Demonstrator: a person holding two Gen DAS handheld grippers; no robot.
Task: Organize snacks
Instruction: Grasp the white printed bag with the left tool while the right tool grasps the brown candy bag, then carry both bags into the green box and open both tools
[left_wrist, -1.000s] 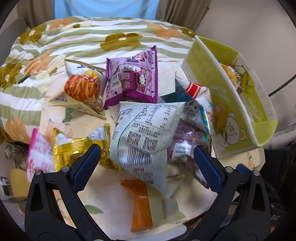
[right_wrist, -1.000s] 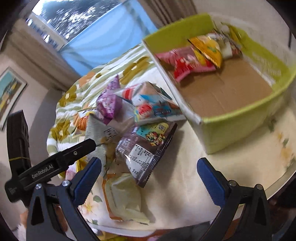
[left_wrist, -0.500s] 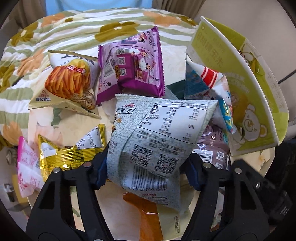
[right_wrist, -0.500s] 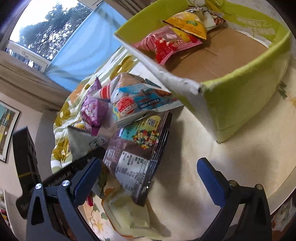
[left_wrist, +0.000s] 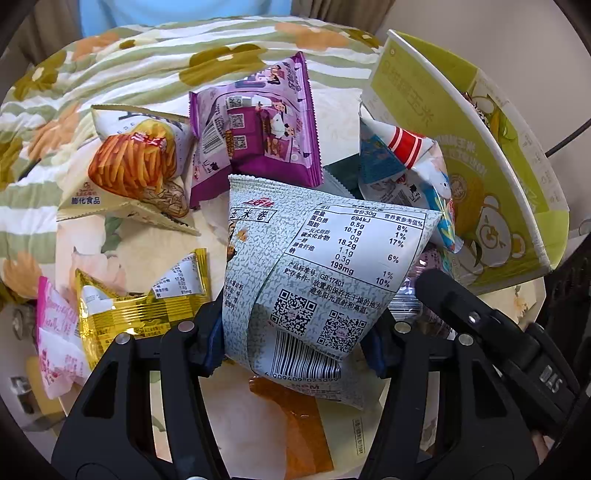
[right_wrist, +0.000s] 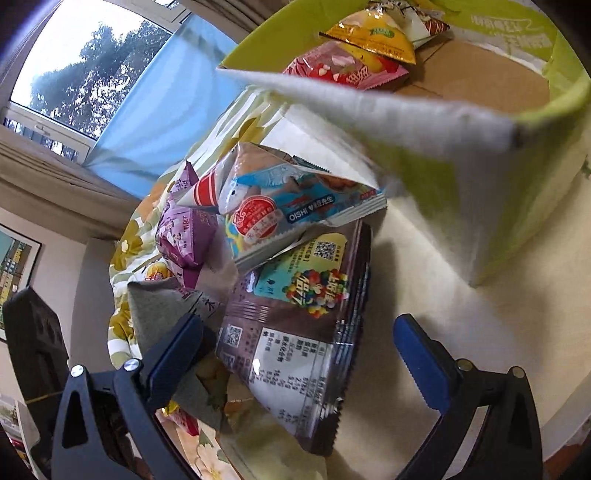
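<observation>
My left gripper (left_wrist: 295, 332) is clamped on the grey bag (left_wrist: 317, 273), pads pinching its lower edges from both sides. The bag stands nearly upright, long axis running up and away from me, barcode end down by my fingers, nutrition panel facing the camera, top seam tipped toward the box (left_wrist: 480, 155). Left of the grey bag lie the gold packet (left_wrist: 136, 306) and, at the far edge, a pink packet (left_wrist: 55, 339). Beyond the gold one sits the fries bag (left_wrist: 136, 170), and just behind the grey bag the purple bag (left_wrist: 258, 133) leans up. An orange packet (left_wrist: 299, 424) lies flat under the grey bag. All of it rests on a floral tablecloth (left_wrist: 147, 66). A blue curtain (right_wrist: 155, 96) hangs under a bright window with trees.

My right gripper (right_wrist: 299, 354) is spread wide, closing on nothing. The brown bag (right_wrist: 299, 325) lies between its fingers, long axis pointing away toward the box, nearer the left finger (right_wrist: 173, 354) and apart from the right one. The blue fish bag (right_wrist: 288, 206) overlaps its far end, resting by the box wall. Inside the box (right_wrist: 546, 155) sit a red packet (right_wrist: 343, 70) and a yellow one (right_wrist: 373, 37).
</observation>
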